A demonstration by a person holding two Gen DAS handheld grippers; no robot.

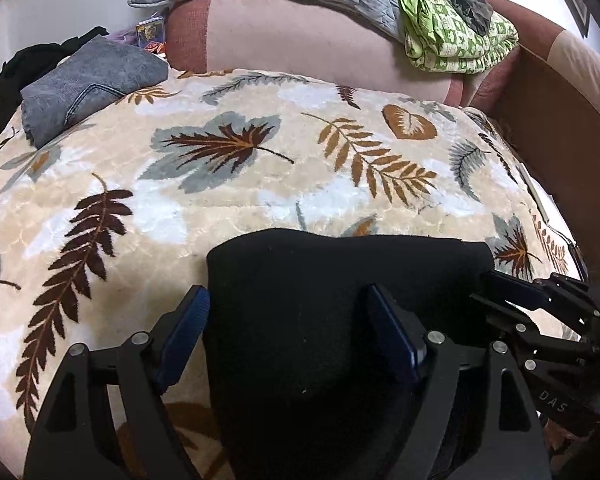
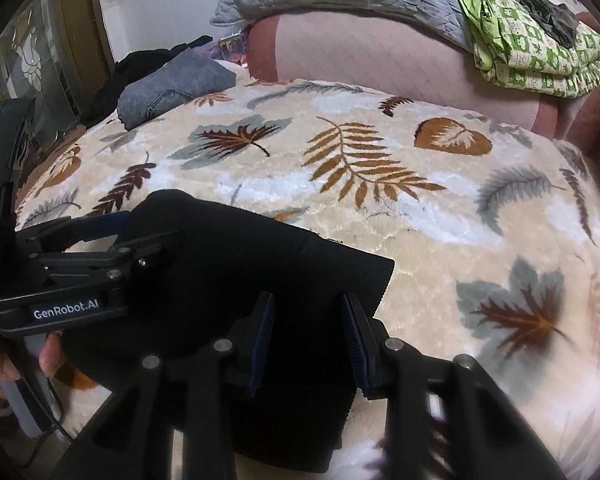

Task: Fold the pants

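While angled steeply down, left tool [image 1: 286,300] spread over black pants [image 1: 340,280], right tool [image 2: 308,308] half-open, gripping nothing.

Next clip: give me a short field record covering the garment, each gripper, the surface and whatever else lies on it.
garment: black pants, folded into a compact stack near the front edge
left gripper: open, fingers astride the stack's left part
right gripper: jaws part open over the stack's right end; grip unclear
surface: leaf-print blanket
other items: folded grey jeans at far left; green patterned quilt behind
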